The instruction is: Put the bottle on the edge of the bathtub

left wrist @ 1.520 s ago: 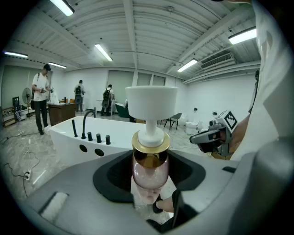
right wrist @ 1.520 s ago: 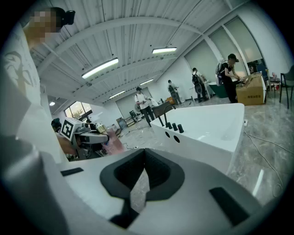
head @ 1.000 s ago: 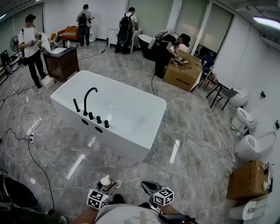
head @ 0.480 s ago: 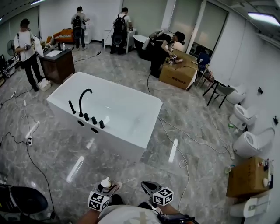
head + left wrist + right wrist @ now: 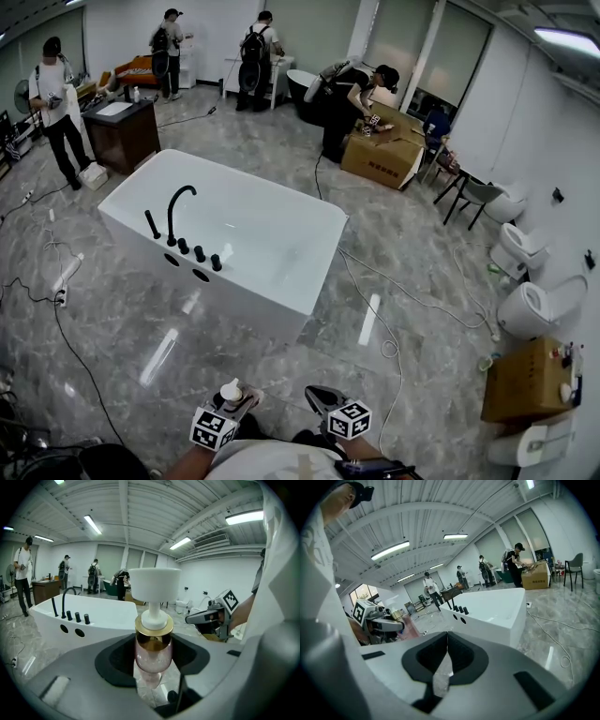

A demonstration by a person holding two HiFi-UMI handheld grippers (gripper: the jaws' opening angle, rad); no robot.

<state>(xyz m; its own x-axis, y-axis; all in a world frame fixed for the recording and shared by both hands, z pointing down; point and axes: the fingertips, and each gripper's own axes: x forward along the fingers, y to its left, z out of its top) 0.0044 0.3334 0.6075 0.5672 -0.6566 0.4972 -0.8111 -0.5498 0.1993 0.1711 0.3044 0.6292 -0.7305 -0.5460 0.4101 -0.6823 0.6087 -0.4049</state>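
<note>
Bottle (image 5: 153,654) stands upright in my left tool (image 5: 234,398), whose jaws are part-way closed and pressed on its pink see-through body just under the gold collar; the white pump head rises clear above them. My right tool (image 5: 446,656) has its jaws closed together with nothing between them, and is held just beside the left one, low in front of me.

I judge the thing light and stiff, with a smooth, probably slippery wall, and a bit top-heavy from the pump. The hold below the collar looks sensible to me: the collar would stop it sliding down through the pads. Its base is narrow, so it will want setting down flat and letting go gently, or it may tip.

It is well apart from the bathtub (image 5: 244,302), a white free-standing one with a broad, glossy rim and a black tap (image 5: 178,211) with a row of knobs at one end. The bare stretch of near rim, away from the tap, seems the easiest place to put it.

The floor (image 5: 441,272) is polished grey marble with cables (image 5: 422,300) trailing across it. Around the room are toilets (image 5: 525,314), a cardboard box (image 5: 384,159) and several people at work farther off.
</note>
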